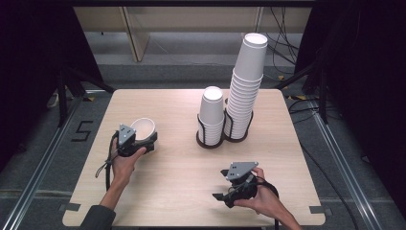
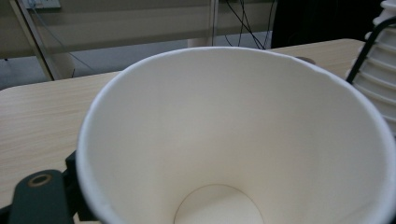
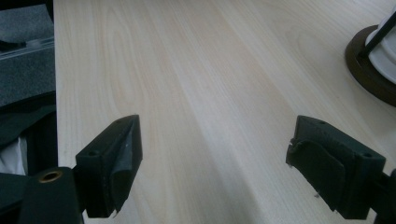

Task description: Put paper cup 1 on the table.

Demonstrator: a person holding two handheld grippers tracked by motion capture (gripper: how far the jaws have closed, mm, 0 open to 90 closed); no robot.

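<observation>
Left tongs (image 1: 143,143) gripping white paper cup (image 1: 142,129), desk (image 1: 182,167) at 9 o'clock | right tongs (image 1: 221,184) wide, empty, at 5 o'clock | cup stacks (image 1: 239,96) at 1 o'clock

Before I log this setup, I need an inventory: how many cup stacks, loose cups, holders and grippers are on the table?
Stacks of white paper cups: 2 (short stack, tall stack)
Loose white paper cup: 1, held in the left gripper
Black double holder: 1
Grippers: 2 (left gripper, right gripper)
Total: 6
</observation>
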